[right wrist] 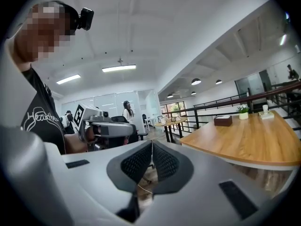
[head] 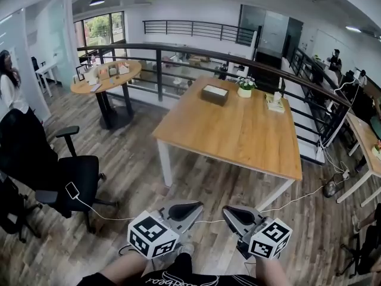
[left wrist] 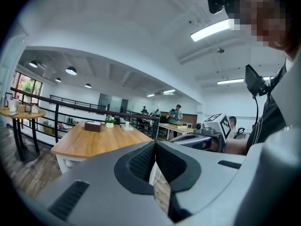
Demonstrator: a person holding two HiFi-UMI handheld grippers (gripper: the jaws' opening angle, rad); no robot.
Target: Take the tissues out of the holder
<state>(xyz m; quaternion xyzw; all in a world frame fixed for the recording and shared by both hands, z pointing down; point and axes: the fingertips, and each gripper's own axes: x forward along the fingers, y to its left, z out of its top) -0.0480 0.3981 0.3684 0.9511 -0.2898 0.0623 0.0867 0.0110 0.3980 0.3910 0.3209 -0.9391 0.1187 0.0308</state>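
Left tool (left wrist: 155, 147) and right tool (right wrist: 152, 147) closed, empty; distant holder (head: 214, 95) possibly shows tissues (head: 215, 90).

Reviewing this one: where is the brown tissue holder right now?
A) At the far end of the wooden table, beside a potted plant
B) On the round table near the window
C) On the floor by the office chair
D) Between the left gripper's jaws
A: the head view shows the tissue holder on the wooden table next to the potted plant, well away from the left gripper and right gripper, both closed and empty.
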